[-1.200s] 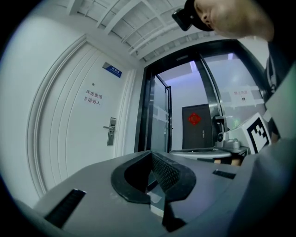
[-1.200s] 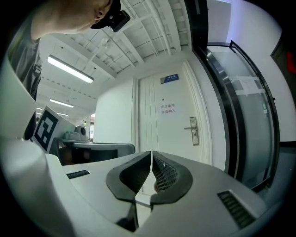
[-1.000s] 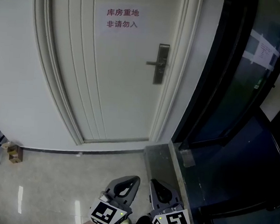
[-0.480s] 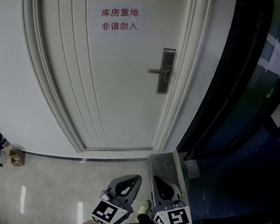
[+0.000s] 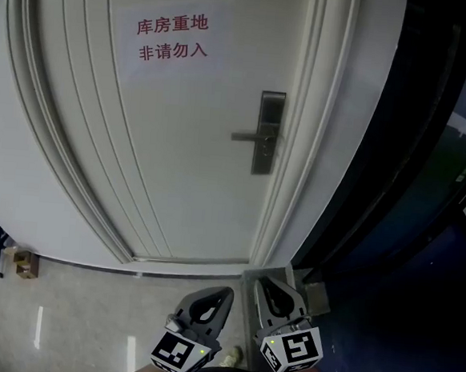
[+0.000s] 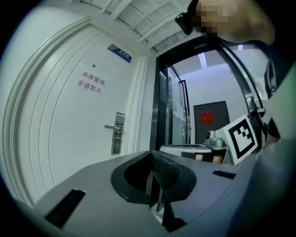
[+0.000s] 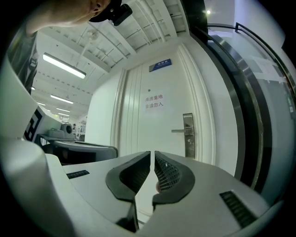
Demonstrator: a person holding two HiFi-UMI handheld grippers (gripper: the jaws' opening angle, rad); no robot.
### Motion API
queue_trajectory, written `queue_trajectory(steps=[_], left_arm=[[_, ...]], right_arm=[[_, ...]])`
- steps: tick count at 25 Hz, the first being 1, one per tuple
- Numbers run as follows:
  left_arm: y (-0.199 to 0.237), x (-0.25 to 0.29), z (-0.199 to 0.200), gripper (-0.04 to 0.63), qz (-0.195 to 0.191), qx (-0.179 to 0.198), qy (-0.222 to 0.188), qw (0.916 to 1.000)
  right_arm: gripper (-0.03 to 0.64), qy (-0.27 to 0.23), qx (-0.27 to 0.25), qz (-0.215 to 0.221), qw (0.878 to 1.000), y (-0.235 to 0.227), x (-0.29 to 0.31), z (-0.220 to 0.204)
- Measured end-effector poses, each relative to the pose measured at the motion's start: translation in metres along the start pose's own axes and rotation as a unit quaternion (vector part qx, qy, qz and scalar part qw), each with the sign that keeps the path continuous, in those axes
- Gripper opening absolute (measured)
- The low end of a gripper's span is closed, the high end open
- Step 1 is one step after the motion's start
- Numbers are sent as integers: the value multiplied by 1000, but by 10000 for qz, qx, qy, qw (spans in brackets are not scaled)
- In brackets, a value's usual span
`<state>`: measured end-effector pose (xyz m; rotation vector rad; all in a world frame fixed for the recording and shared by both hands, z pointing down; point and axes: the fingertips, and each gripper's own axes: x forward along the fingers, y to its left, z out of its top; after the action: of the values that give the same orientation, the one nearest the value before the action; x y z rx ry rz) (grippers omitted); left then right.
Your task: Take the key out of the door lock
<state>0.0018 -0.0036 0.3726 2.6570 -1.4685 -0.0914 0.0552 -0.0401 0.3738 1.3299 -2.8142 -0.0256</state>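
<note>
A silver lock plate (image 5: 268, 132) with a lever handle (image 5: 247, 137) sits on the right side of a white door (image 5: 179, 153). It is too small for me to make out a key in it. My left gripper (image 5: 224, 291) and right gripper (image 5: 264, 282) are side by side at the bottom of the head view, well short of the door, both pointing at it. The left gripper (image 6: 151, 153) is shut with nothing in it; the lock plate (image 6: 118, 133) is far ahead on its left. The right gripper (image 7: 152, 153) is shut and empty too, with the lock plate (image 7: 188, 134) ahead to its right.
A paper sign (image 5: 172, 38) with red characters is stuck on the door. A dark glass door and frame (image 5: 396, 154) stand to the right, with a grey stone sill (image 5: 268, 272) at their foot. A small cardboard box (image 5: 24, 264) sits on the tiled floor at the left.
Both grippers have moved closer to the door, still shut. The door and its lock plate now look larger and lower in the head view.
</note>
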Motion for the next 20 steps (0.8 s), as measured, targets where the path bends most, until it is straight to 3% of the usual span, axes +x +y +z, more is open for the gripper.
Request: queue_trajectory(steps=[12,20], left_arm=[[33,73,2,5,180,2,72,9998],[72,118,-1,5,-41,-31,118,9999]], right_arm=[[29,-102,91,-307,9994,-109,107,10],[77,-47,148,-626,9979,-147,182,2]])
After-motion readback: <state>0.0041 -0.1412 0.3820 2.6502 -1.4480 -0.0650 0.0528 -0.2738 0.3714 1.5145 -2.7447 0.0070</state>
